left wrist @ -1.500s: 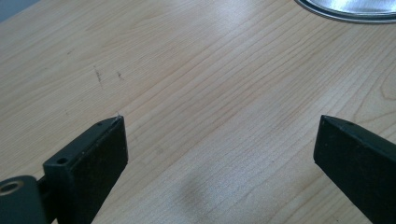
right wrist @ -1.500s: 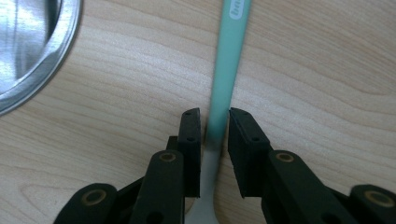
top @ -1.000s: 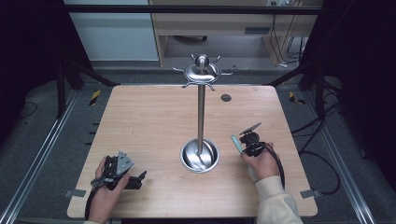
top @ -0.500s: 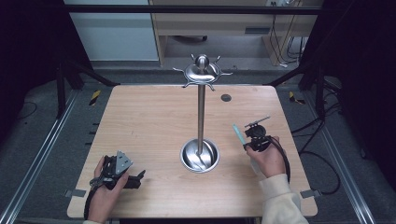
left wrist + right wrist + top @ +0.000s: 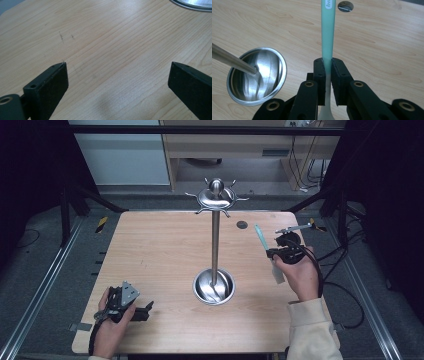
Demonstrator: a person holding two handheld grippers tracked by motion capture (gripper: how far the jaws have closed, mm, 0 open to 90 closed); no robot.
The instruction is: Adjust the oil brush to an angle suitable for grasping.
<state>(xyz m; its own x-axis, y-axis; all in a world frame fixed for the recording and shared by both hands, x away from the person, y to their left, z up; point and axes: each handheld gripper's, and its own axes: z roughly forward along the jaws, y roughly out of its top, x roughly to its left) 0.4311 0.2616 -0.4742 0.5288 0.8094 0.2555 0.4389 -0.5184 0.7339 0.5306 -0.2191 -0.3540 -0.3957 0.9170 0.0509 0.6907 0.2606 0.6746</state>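
One green-handled utensil (image 5: 328, 32) is clamped in the right tool (image 5: 327, 72), raised above the tabletop (image 5: 160, 250) beside the steel stand (image 5: 215, 245), whose dish-shaped base (image 5: 239, 97) holds nothing but its pole. The left tool (image 5: 117, 77) rests with jaws apart.

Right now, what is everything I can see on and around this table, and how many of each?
Table: one, light wood, under everything else.
Stand: one, shiny silver; round dish base near the table's middle, tall pole, hooked crown on top.
Utensil: one, mint-green handle with a paler end, clamped in the right gripper, lifted off the table right of the stand.
Round plug: one, dark, set in the table's far side.
Left gripper: one, black, jaws wide apart, low over the near left of the table, holding nothing.
Right gripper: one, black, jaws closed on the utensil.
Hands: two, one holding each gripper.
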